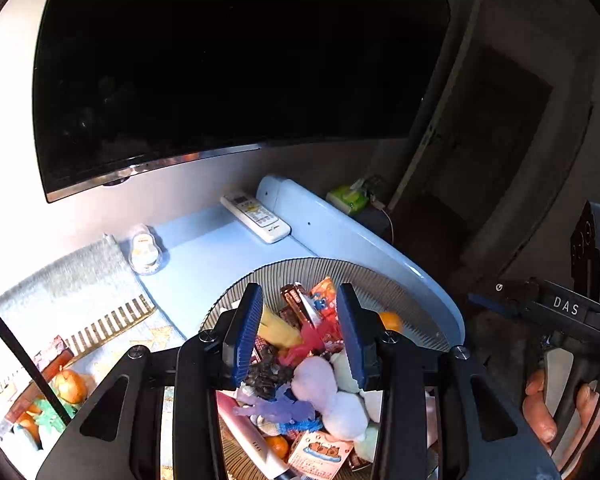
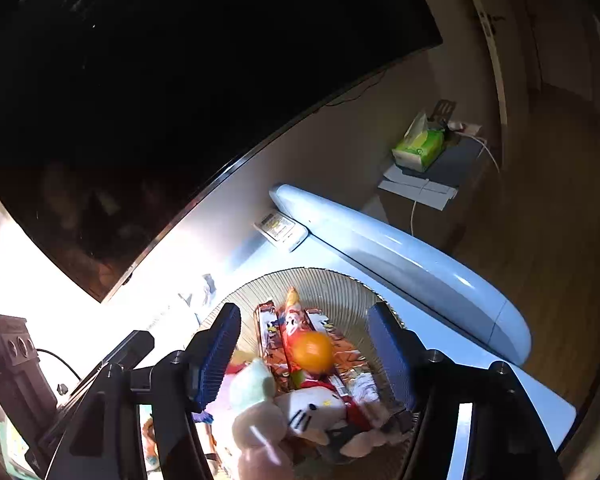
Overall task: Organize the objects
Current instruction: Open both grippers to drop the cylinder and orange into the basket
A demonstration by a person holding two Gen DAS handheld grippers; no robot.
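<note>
A round ribbed basket [image 1: 340, 276] on the pale blue table [image 1: 204, 248] is piled with plush toys, snack packets and small figures. My left gripper [image 1: 300, 294] hovers open over the pile; a purple figure [image 1: 276, 406] and a pink plush [image 1: 316, 380] lie below, untouched by its blue pads. In the right wrist view my right gripper [image 2: 304, 312] stands open over the same basket [image 2: 332, 284]. A blurred orange [image 2: 313, 353] sits between its fingers, clear of both pads, over red snack boxes [image 2: 268, 332]. A white cat plush [image 2: 312, 408] lies nearer.
A dark TV [image 1: 220, 60] hangs behind the table. A white remote [image 1: 256, 216] and a small clear jar [image 1: 144, 248] lie at the back, a grey cloth [image 1: 60, 280] and oranges [image 1: 70, 386] at the left. A green tissue pack [image 2: 420, 146] sits on a side stand.
</note>
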